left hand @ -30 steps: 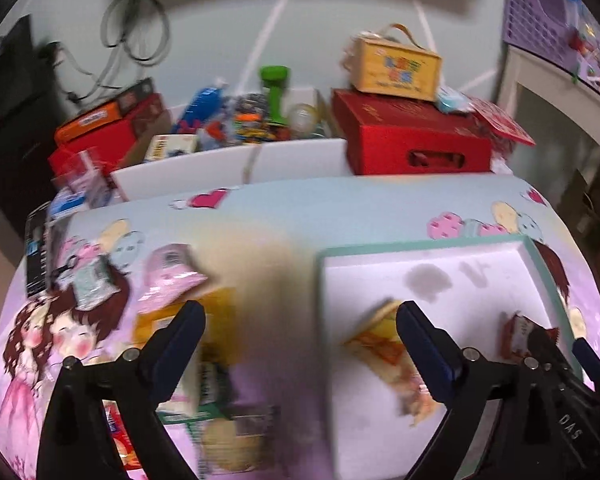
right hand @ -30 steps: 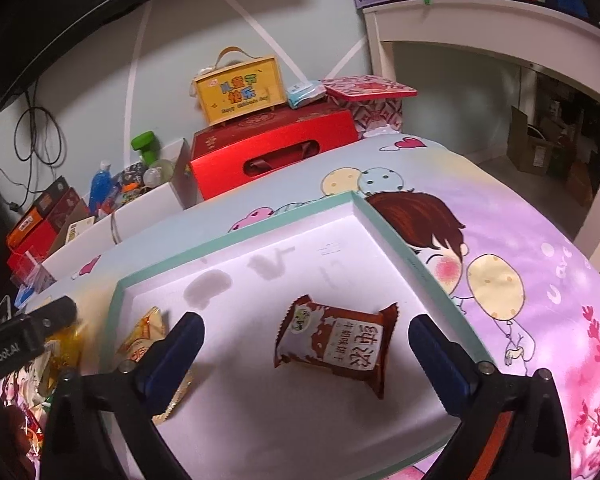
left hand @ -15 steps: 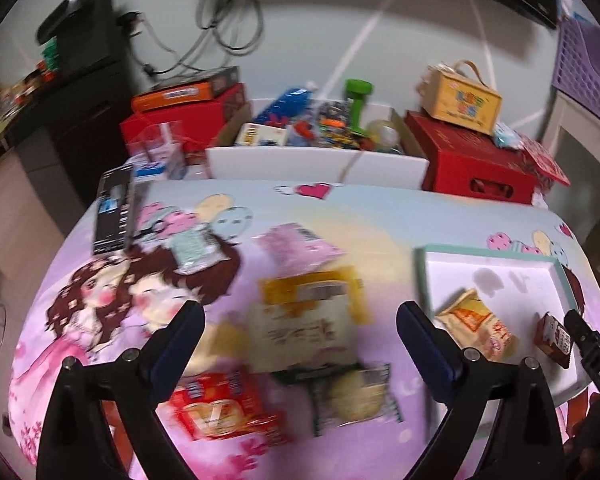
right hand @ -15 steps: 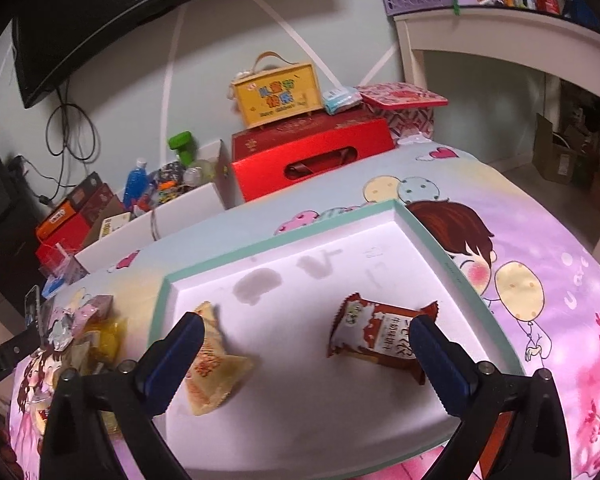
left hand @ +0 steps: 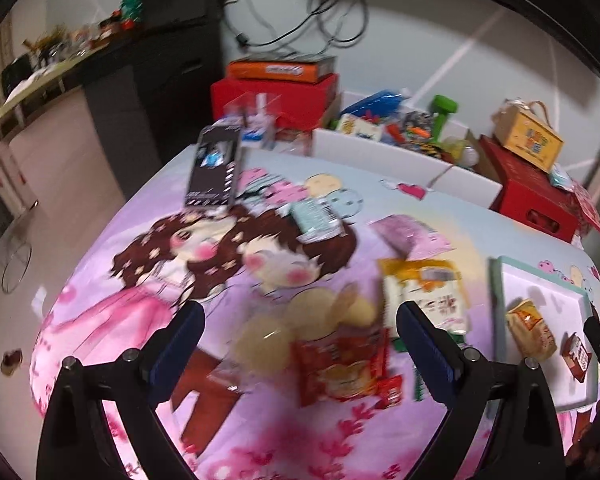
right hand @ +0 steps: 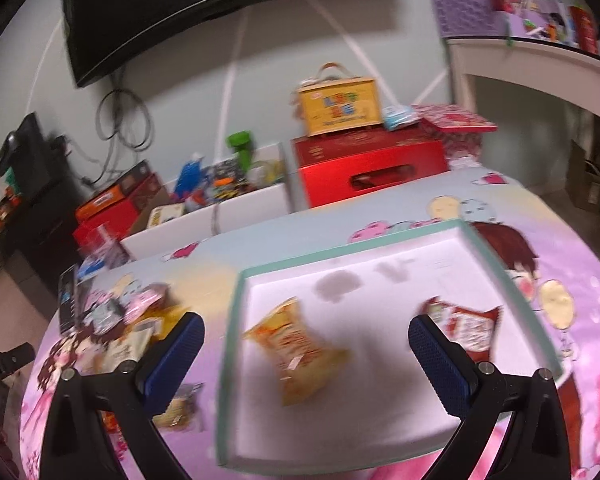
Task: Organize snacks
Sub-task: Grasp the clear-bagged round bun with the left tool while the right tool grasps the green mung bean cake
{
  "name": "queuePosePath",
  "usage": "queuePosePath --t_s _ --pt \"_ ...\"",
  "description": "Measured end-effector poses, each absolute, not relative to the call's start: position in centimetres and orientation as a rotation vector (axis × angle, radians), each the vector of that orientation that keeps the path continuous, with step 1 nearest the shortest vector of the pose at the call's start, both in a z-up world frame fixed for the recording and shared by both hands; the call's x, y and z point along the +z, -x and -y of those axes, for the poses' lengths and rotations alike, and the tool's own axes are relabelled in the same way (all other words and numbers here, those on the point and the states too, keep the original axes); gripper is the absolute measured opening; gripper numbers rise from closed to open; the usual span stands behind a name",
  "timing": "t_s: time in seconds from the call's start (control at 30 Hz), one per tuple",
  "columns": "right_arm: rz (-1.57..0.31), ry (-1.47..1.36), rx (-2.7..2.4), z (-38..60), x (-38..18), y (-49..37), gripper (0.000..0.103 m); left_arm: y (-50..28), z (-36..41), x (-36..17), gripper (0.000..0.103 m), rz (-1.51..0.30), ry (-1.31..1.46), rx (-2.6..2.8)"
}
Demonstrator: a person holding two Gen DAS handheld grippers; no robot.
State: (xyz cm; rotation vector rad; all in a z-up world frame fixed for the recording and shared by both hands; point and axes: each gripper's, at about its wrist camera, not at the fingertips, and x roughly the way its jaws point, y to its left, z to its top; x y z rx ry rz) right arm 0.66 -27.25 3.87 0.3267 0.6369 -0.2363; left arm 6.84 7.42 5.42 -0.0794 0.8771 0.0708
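**Overlapping packets risk a double grab**

Loose snacks (left hand: 342,368) are piled near the table's (left hand: 100,280) front edge, left of the tray (right hand: 236,320); two could be pinched together. Both the left gripper (left hand: 300,332) and right gripper (right hand: 306,338) are held wide, empty.

Two snack packets, orange (right hand: 296,346) and brown (right hand: 470,326), lie flat in the white tray (right hand: 380,412).

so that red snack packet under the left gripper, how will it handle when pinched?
The red snack packet looks like a thin film pouch lying flat, so probably light and floppy. Glossy wrap may slip. Likely crushable contents, so pinch gently.
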Motion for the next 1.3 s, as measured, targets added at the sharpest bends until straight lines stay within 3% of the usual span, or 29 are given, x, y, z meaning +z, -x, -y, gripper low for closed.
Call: queuePosePath --t_s 0.43,0.83,1.07,1.3 --pt "-0.738 -0.184 0.001 16.3 1.5 -3.1 0.103 -6.0 -13.4 3.0 0.097 -0.948 0.211 0.143" --pt "-0.849 -0.121 0.047 13.0 -2.5 -4.9 0.103 -8.2 -13.1 -1.8 0.097 -1.074 0.239 0.099" --pt "-0.867 -0.107 0.054 12.5 -3.4 -5.2 0.098 -9.7 -12.5 -3.4 0.097 -1.109 0.235 0.074" --pt "-0.901 -0.103 0.061 12.2 -4.3 -5.5 0.086 -10.5 -11.8 -4.1 0.097 -1.127 0.208 0.059"
